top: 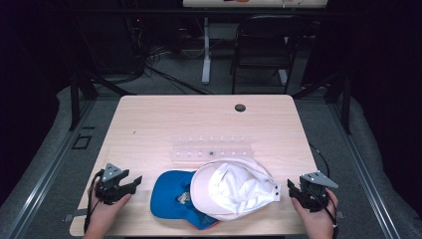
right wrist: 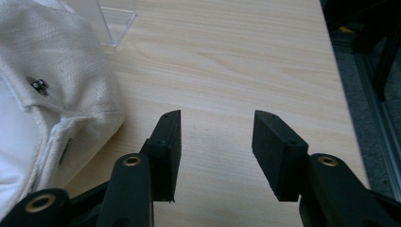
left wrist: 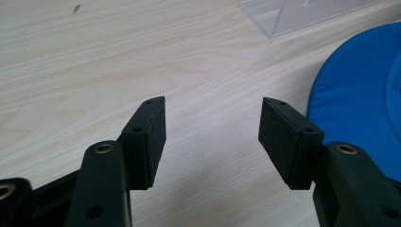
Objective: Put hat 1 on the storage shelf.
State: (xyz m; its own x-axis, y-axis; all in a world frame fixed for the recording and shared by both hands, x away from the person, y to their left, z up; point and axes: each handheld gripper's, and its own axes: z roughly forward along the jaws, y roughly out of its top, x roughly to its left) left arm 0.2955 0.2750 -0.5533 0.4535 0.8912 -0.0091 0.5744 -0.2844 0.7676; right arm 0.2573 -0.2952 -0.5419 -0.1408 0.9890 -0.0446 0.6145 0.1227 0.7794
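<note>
A white cap (top: 234, 188) lies upside down near the table's front edge, partly on top of a blue cap (top: 171, 194). My left gripper (top: 135, 182) rests on the wood to the left of the blue cap (left wrist: 364, 104), open with bare table between its jaws (left wrist: 213, 123). On the other side my right gripper (top: 291, 188) sits just right of the white cap (right wrist: 52, 94), also open and holding nothing (right wrist: 216, 130). A hand holds each gripper from below.
A clear plastic rack (top: 211, 148) stands behind the caps at mid-table. A round cable hole (top: 240, 107) is near the far edge. A black chair (top: 266, 45) and a desk leg stand beyond the table. The right table edge (right wrist: 343, 94) runs close to my right gripper.
</note>
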